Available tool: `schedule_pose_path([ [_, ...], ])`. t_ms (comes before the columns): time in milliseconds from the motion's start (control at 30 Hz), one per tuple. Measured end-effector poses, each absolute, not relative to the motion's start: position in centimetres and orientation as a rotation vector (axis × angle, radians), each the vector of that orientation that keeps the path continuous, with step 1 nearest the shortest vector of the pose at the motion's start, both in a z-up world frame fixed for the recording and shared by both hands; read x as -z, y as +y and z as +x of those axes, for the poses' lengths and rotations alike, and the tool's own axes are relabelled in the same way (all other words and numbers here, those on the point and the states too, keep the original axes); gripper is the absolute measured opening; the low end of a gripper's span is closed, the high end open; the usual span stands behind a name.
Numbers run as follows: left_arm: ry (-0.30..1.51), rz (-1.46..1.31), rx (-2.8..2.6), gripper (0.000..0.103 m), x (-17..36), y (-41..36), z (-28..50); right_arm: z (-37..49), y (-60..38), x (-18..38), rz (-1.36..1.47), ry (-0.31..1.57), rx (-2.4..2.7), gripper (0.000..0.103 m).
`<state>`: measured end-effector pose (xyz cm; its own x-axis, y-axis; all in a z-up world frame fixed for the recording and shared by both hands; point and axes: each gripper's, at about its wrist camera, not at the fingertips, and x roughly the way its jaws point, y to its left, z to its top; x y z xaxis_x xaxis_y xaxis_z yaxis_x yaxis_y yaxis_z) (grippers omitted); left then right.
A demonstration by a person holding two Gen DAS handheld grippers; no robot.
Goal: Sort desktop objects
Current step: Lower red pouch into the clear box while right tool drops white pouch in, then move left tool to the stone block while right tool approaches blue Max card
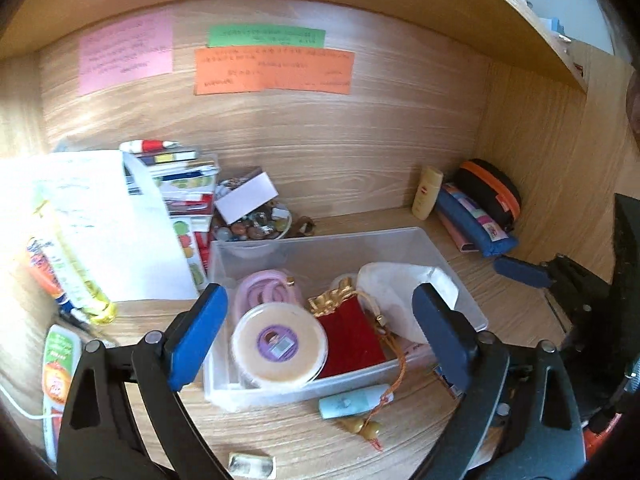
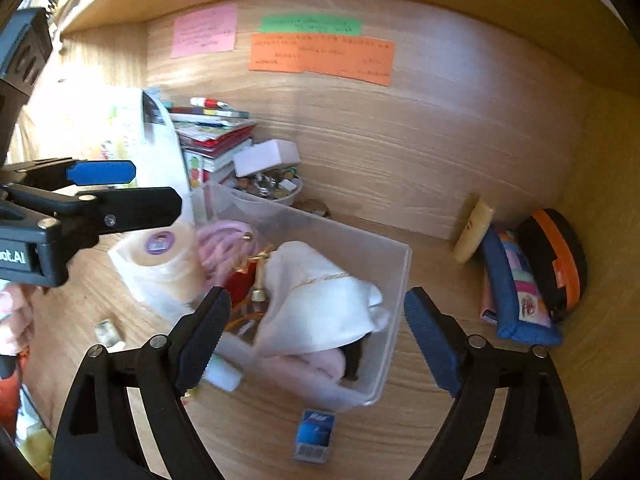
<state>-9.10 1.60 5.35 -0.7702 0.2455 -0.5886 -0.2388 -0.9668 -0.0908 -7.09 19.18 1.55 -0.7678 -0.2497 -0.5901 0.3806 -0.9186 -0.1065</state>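
A clear plastic box (image 1: 448, 264) (image 2: 396, 280) stands on the wooden desk. It holds a round lidded tub (image 1: 280, 344) (image 2: 160, 248), a pink coiled cord (image 1: 264, 290) (image 2: 226, 244), a red pouch (image 1: 348, 336) and a white cloth (image 1: 404, 292) (image 2: 324, 300). My left gripper (image 1: 320, 332) is open and empty above the box's near side; it also shows in the right wrist view (image 2: 120, 188). My right gripper (image 2: 316, 336) is open and empty over the box's right end.
A small blue box (image 2: 314, 434) and a pale green tube (image 1: 352, 400) lie in front of the clear box. A stack of books (image 1: 184, 184), papers (image 1: 104, 224) and a bowl of marbles (image 1: 256, 228) stand at back left. Pencil cases (image 2: 520, 288) and a cream bottle (image 2: 474, 230) sit at right.
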Motion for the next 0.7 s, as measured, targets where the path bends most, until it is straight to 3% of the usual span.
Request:
schedule_pose_path([
  [133,-0.001,-0.902,-2.764,0.094,-5.2,1.2,-7.6,-5.5,18.7,-1.8,0.809,0.337,2.66,0.089],
  [233,0.006,-0.915,-2.777,0.095,-4.9,1.0,-6.9,-4.5,18.4,-1.6,0.805,0.333,2.648,0.097],
  [700,0.0,-1.06,-2.822,0.098,-1.4,-2.4,-5.4,-2.4,18.8,0.5,0.876,0.334,2.636,0.099],
])
